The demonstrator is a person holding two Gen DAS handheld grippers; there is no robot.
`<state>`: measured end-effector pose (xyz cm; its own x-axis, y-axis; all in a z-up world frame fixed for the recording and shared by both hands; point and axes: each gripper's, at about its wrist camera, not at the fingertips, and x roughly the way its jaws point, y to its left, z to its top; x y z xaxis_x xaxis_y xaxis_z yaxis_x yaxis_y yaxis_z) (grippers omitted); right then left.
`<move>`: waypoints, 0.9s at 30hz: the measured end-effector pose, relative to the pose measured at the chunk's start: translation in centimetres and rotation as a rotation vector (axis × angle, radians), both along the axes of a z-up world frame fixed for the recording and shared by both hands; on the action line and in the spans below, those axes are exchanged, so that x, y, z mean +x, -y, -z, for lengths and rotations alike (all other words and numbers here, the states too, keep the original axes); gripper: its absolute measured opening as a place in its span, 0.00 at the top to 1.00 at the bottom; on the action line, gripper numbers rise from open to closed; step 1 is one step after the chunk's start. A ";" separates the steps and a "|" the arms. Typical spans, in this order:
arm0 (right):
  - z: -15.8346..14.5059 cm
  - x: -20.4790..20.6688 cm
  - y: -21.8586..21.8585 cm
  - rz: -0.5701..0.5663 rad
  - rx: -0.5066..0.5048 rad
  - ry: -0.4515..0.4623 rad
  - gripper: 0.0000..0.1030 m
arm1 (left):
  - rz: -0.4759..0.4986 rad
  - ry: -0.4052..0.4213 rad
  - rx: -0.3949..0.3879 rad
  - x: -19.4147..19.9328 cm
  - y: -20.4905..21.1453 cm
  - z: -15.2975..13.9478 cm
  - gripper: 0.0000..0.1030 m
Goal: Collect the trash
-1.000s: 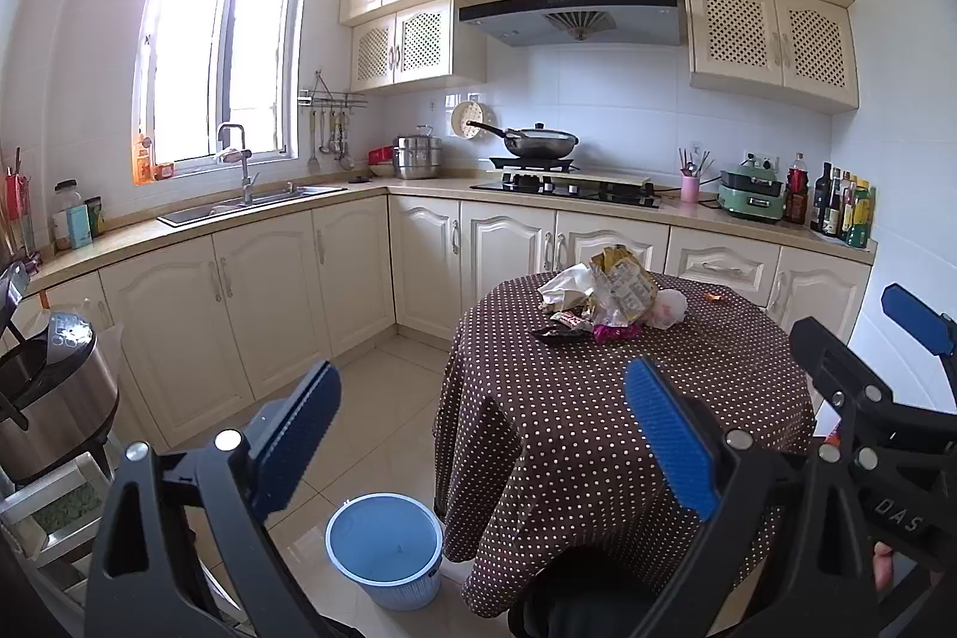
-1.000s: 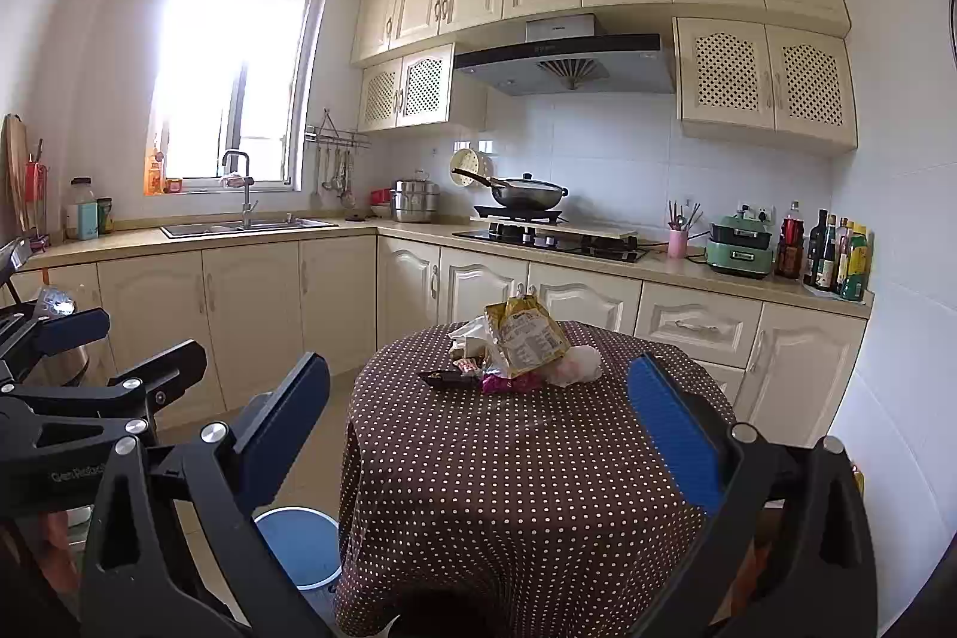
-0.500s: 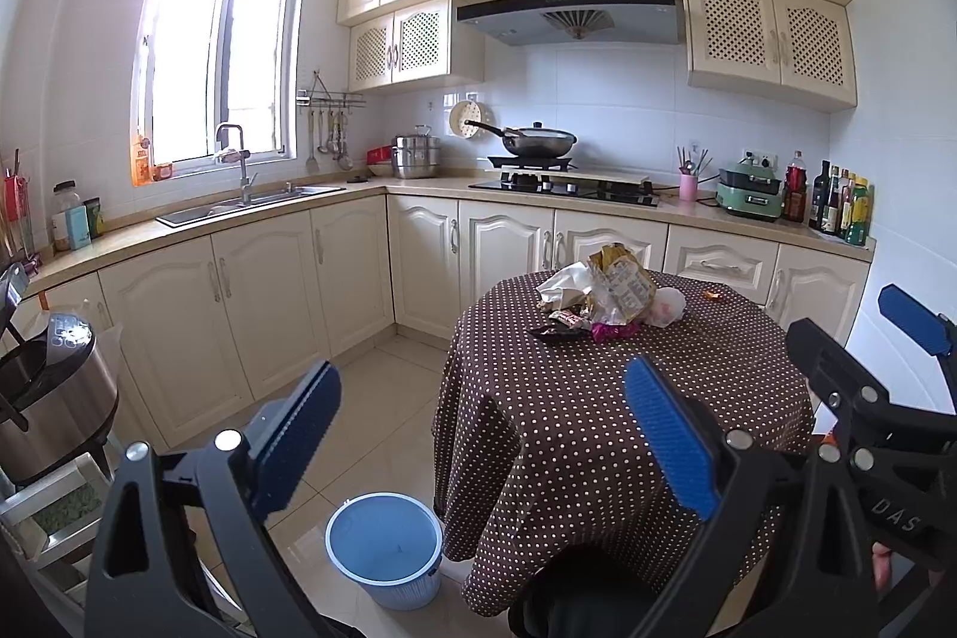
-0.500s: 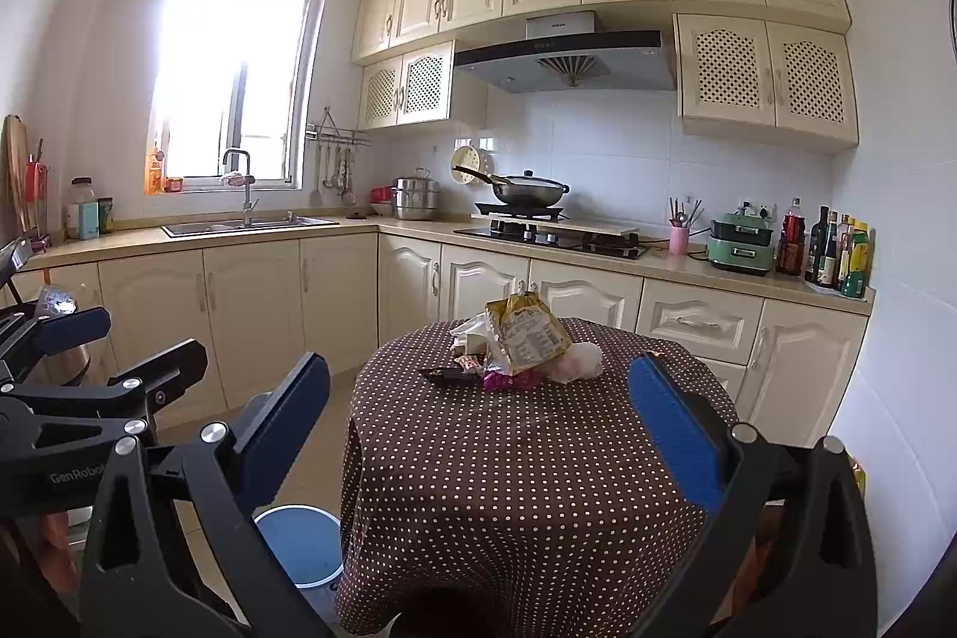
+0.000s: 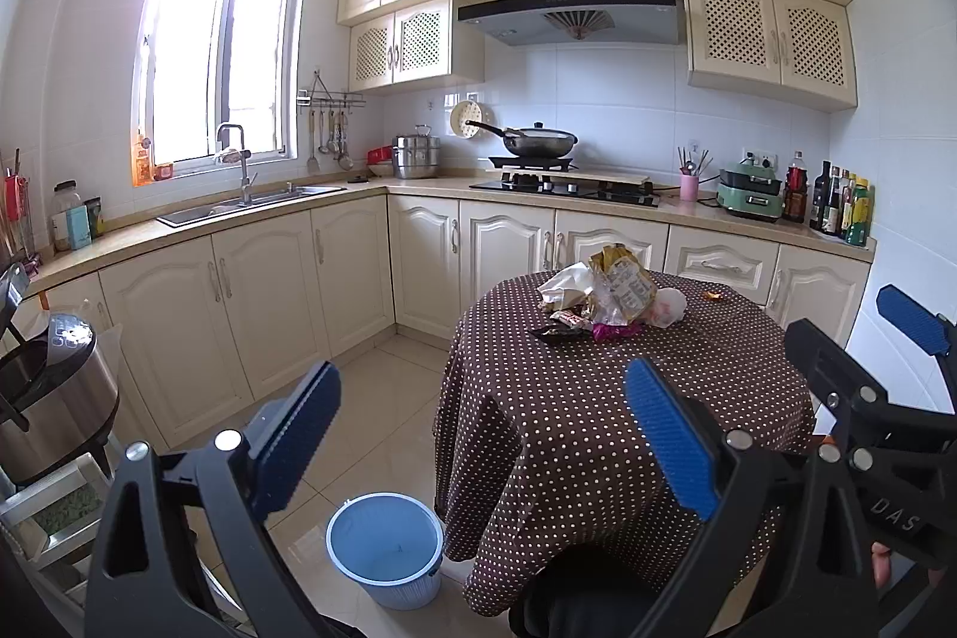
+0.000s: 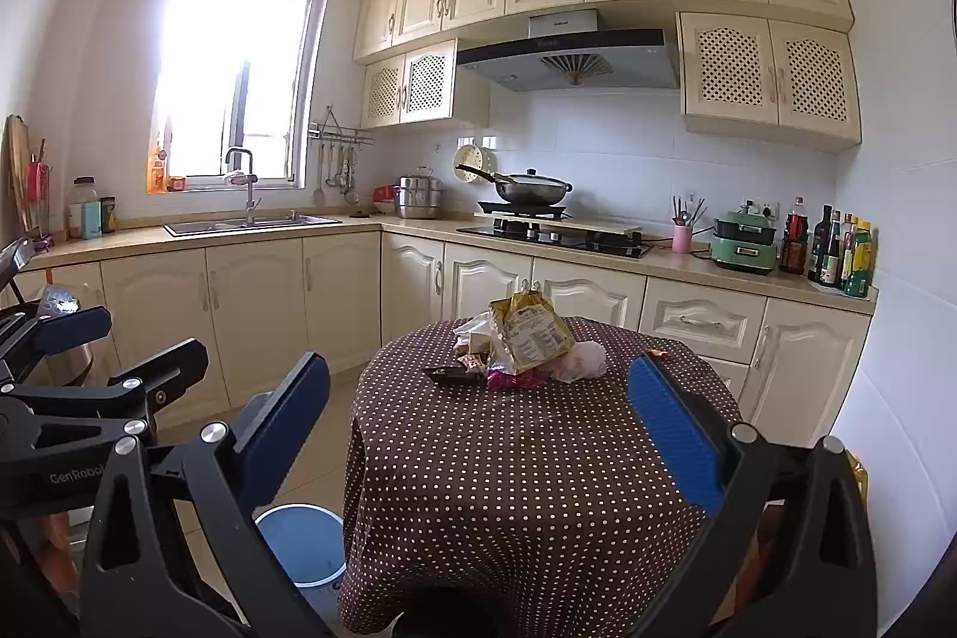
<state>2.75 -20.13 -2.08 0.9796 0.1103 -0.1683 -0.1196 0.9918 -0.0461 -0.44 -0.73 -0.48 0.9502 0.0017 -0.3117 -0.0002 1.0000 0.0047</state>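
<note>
A pile of trash (image 5: pixel 610 300) lies on a round table with a brown dotted cloth (image 5: pixel 598 429): a yellow snack bag (image 6: pixel 532 333), white crumpled wrappers (image 5: pixel 565 282), a pink wrapper (image 6: pixel 508 378) and a dark wrapper (image 6: pixel 451 374). A small orange scrap (image 5: pixel 713 295) lies apart at the far right. A blue bin (image 5: pixel 386 548) stands on the floor left of the table, also in the right wrist view (image 6: pixel 302 542). My left gripper (image 5: pixel 484 435) is open and empty, short of the table. My right gripper (image 6: pixel 478 429) is open and empty above the table's near edge.
Cream cabinets and a counter (image 5: pixel 239 219) run along the left and back walls, with a sink (image 5: pixel 251 207), a stove with a wok (image 5: pixel 538 142) and bottles (image 5: pixel 837 207). A rice cooker (image 5: pixel 48 399) stands at the left. A dark chair back (image 5: pixel 574 596) sits at the table's near side.
Both views have barely shifted. The grippers stay open and nothing on the table has moved.
</note>
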 end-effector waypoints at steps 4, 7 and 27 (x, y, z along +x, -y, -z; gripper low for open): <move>0.0 0.0 0.0 0.000 0.000 -0.001 0.06 | -0.001 -0.001 0.001 0.2 -0.1 0.0 0.09; 0.0 0.0 0.0 -0.001 0.001 -0.002 0.06 | -0.002 -0.001 0.000 0.1 -0.1 -0.1 0.09; -0.3 0.6 -0.2 -0.017 0.006 -0.023 0.06 | -0.004 -0.011 0.003 0.1 -0.5 0.0 0.09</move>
